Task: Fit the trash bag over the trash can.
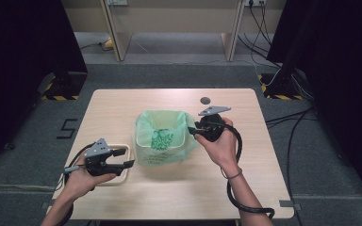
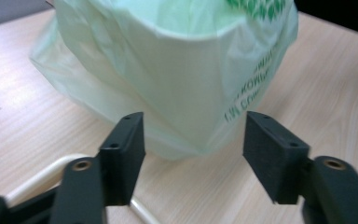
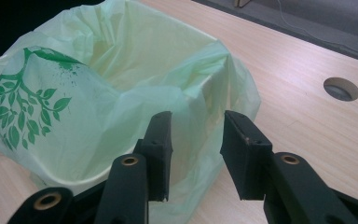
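Both grippers, left [image 1: 127, 158] and right [image 1: 192, 131], gape empty beside the upright green-bagged bin [image 1: 162, 136] mid-frame, its mouth facing up.

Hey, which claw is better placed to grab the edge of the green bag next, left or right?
Probably the right claw: it is open right at the green bag rim, film between its jaws. The left claw is open too, but lower, beside the bag's bottom corner.
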The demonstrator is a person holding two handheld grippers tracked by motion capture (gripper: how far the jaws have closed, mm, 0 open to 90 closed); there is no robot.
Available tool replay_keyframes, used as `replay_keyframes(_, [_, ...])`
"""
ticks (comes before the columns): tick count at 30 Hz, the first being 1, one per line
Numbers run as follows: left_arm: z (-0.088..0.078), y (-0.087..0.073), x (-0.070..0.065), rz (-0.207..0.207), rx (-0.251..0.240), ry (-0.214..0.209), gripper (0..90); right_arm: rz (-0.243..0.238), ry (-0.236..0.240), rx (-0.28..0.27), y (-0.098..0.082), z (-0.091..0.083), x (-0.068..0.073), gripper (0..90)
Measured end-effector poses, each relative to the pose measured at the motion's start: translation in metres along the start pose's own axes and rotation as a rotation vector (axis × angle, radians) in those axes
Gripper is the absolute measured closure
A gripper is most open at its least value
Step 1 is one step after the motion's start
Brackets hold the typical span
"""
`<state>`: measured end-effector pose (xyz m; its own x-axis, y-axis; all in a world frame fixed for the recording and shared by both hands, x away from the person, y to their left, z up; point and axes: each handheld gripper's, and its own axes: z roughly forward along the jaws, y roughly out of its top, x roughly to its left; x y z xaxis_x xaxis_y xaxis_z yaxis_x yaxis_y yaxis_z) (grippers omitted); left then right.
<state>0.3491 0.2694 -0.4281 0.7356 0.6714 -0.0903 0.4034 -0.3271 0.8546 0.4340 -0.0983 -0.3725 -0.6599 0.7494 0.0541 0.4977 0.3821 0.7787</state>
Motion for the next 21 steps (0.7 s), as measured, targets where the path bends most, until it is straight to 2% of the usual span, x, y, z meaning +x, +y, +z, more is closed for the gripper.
replay_keyframes(4, [-0.002, 0.005, -0.002, -0.006, -0.027, 0.013, 30.1, -0.003, -0.008, -0.007, -0.001, -0.001, -0.001, 58.4])
replay_keyframes(8, [-0.005, 0.014, -0.003, -0.026, -0.081, 0.007, 28.8, -0.002, -0.021, -0.019, 0.001, -0.005, -0.004, 55.0])
replay_keyframes(11, [-0.008, 0.029, -0.002, -0.040, -0.126, -0.003, 29.2, 0.011, -0.029, -0.022, 0.000, -0.007, -0.006, 54.1])
replay_keyframes(12, [-0.008, 0.043, -0.001, -0.040, -0.139, -0.004, 29.7, 0.011, -0.029, -0.021, 0.000, -0.007, -0.007, 53.9])
replay_keyframes(13, [-0.008, 0.043, -0.001, -0.040, -0.139, -0.004, 30.4, 0.011, -0.029, -0.021, 0.000, -0.007, -0.007, 53.9])
replay_keyframes(14, [-0.005, 0.056, 0.000, -0.042, -0.135, -0.016, 31.5, 0.012, -0.028, -0.022, 0.000, -0.007, -0.007, 53.6])
replay_keyframes(15, [-0.005, 0.056, 0.000, -0.042, -0.135, -0.016, 33.5, 0.013, -0.028, -0.022, 0.000, -0.008, -0.007, 53.5])
replay_keyframes(18, [0.005, 0.075, 0.004, -0.042, -0.104, -0.029, 35.0, 0.012, -0.025, -0.021, 0.001, -0.007, -0.007, 53.2])
replay_keyframes(20, [0.019, 0.089, 0.011, -0.069, -0.079, -0.027, 37.3, 0.012, -0.024, -0.023, 0.001, -0.007, -0.007, 53.1])
replay_keyframes(21, [0.019, 0.089, 0.011, -0.069, -0.079, -0.027, 38.5, 0.014, -0.024, -0.025, 0.001, -0.007, -0.007, 53.0])
